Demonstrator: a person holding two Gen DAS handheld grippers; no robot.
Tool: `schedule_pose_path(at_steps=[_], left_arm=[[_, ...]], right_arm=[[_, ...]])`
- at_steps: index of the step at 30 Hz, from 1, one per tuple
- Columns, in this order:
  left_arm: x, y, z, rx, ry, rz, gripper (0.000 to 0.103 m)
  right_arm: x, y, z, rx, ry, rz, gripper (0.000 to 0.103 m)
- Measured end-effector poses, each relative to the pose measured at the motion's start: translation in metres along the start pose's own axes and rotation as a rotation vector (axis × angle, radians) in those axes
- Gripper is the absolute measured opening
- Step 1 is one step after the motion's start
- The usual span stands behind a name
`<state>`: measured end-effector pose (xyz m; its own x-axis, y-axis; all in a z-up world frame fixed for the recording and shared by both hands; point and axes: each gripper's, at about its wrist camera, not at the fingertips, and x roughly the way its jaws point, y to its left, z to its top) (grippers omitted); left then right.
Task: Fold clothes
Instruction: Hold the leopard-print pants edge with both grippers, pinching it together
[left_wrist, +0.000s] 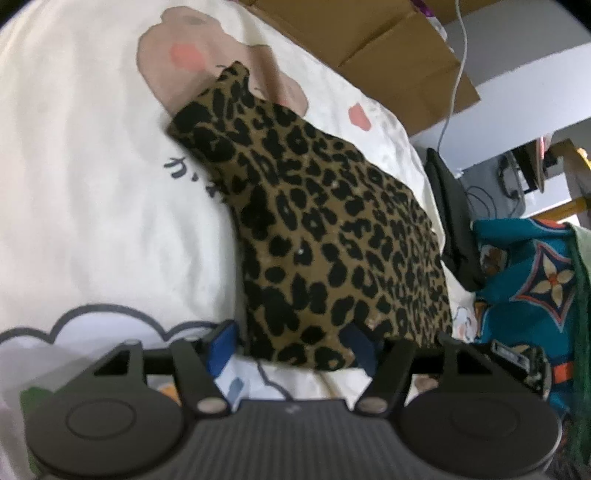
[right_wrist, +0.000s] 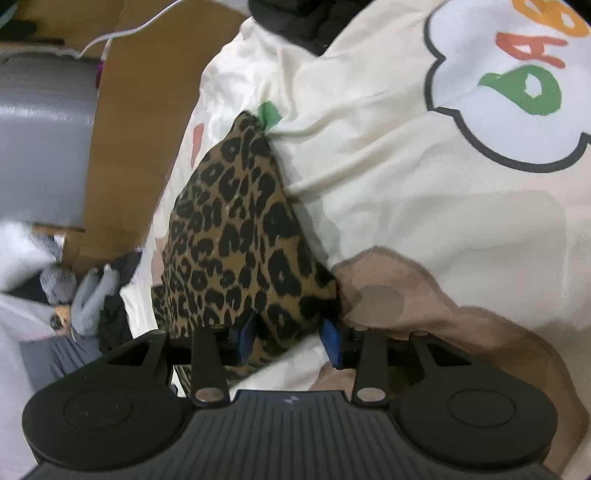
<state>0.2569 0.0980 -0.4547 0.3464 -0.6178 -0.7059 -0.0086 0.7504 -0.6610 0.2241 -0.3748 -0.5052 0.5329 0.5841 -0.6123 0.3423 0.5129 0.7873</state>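
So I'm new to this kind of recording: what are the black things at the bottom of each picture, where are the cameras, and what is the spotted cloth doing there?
There is no robot here. A person holds a hand-held two-finger gripper in each hand, and a fisheye camera on each one looks forward along its fingers, so the black hardware at the bottom is the tool itself.

One picture comes from the left gripper, the other from the right gripper. The blue pads are the fingertips.

Both look at the same leopard-print garment, lying on a cream cartoon-print bedcover. Its near edge sits between each gripper's pads, but the jaws stand apart with a gap showing, so it looks released rather than pinched.

Cardboard boxes and a teal patterned cloth sit beyond the bed.
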Motion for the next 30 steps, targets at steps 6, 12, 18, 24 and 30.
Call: schedule_pose_path(at_steps=[6,12,18,24,30], left_arm=[[0.006,0.005,0.014,-0.014,0.013,-0.047,0.064],[0.015,0.0,0.017,0.002,0.053,-0.067,0.052],[0.011,0.009,-0.001,-0.007,0.092,-0.06,0.033],[0.013,0.002,-0.004,0.033,0.082,-0.02,0.01],[-0.001,-0.005,-0.003,0.081,0.061,-0.003,0.006]], right_arm=[[0.003,0.002,0.003,0.0,-0.022,-0.015,0.044],[0.0,0.002,0.003,-0.019,-0.019,-0.016,0.043],[-0.003,0.002,0.002,-0.034,-0.027,-0.023,0.043],[0.0,0.003,0.003,0.0,-0.044,-0.053,0.024],[0.0,0.013,-0.002,-0.035,-0.057,-0.079,0.013]])
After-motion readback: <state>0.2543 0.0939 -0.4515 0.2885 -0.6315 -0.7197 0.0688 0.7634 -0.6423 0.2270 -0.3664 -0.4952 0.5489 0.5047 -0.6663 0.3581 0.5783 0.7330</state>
